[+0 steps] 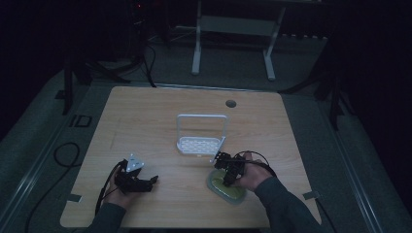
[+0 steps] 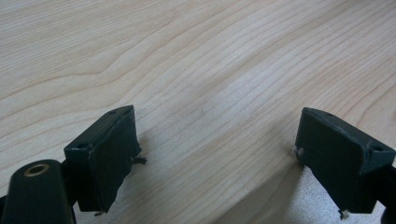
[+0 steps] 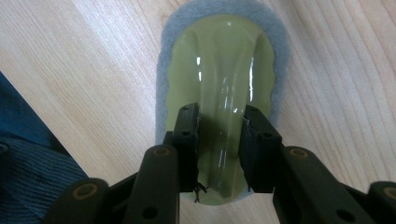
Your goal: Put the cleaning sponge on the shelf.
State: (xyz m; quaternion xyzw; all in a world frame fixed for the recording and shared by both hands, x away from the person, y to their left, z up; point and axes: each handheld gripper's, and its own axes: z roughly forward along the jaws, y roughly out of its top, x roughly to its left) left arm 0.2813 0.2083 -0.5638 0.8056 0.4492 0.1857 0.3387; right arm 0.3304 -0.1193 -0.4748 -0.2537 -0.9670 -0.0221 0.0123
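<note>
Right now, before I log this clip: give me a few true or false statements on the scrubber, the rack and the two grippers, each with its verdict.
1. The right gripper has its jaws on either side of the raised green handle of the scrubber. True.
2. The scrubber stands in the white rack. False: it lies flat on the table, in front of the rack.
3. The left gripper holds a sponge. False: its jaws stand wide apart over bare wood.
4. The scrubber has a grey felt-like edge around a green top. True.
5. The rack lies tipped on its side. False: it stands upright, its frame rising from its base.
</note>
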